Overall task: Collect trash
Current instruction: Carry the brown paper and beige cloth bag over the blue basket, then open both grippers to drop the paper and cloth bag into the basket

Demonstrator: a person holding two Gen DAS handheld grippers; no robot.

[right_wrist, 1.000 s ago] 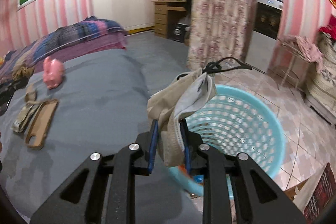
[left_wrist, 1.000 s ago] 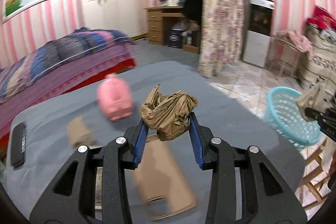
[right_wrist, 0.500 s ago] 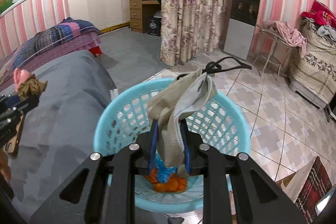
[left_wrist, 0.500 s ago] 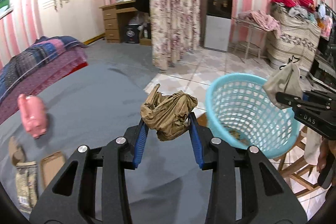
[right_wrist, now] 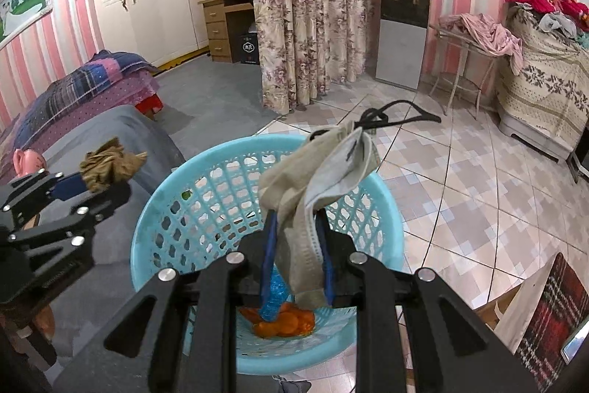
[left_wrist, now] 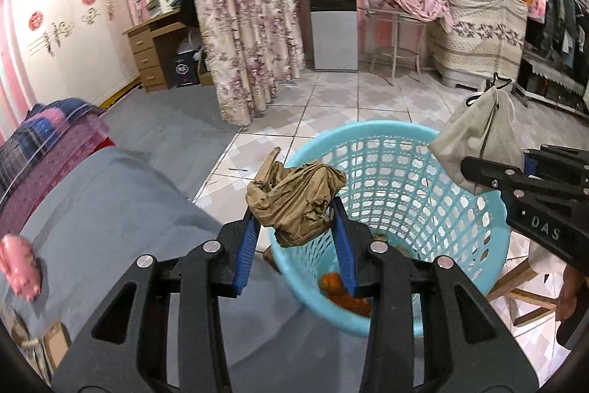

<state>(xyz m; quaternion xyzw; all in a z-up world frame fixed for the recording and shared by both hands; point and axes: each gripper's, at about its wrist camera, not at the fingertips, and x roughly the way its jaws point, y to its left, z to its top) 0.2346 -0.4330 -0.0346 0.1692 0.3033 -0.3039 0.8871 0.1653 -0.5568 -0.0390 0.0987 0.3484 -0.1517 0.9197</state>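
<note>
My left gripper (left_wrist: 294, 220) is shut on a crumpled brown paper wad (left_wrist: 294, 197), held at the near rim of the light blue plastic basket (left_wrist: 416, 150). My right gripper (right_wrist: 297, 220) is shut on a used grey face mask (right_wrist: 316, 179) with black ear loops, held over the mouth of the basket (right_wrist: 191, 179). Orange and blue scraps (right_wrist: 283, 319) lie in the bottom of the basket. In the right wrist view the left gripper (right_wrist: 73, 186) with its paper wad (right_wrist: 108, 162) is at the basket's left side. The right gripper (left_wrist: 493, 172) shows at the right edge of the left wrist view.
A grey covered table (left_wrist: 110, 209) stands left of the basket, with a pink piggy bank (left_wrist: 20, 267) and cardboard bits (left_wrist: 55, 348) on it. A wooden stool leg (left_wrist: 522, 293) is under the basket. Behind are tiled floor, a floral curtain (right_wrist: 309, 17) and a water dispenser (right_wrist: 403, 21).
Both grippers have swung right from the table toward the basket, still holding their loads. The left one went from above the tabletop to the basket's rim; the right one now hangs over its opening.
</note>
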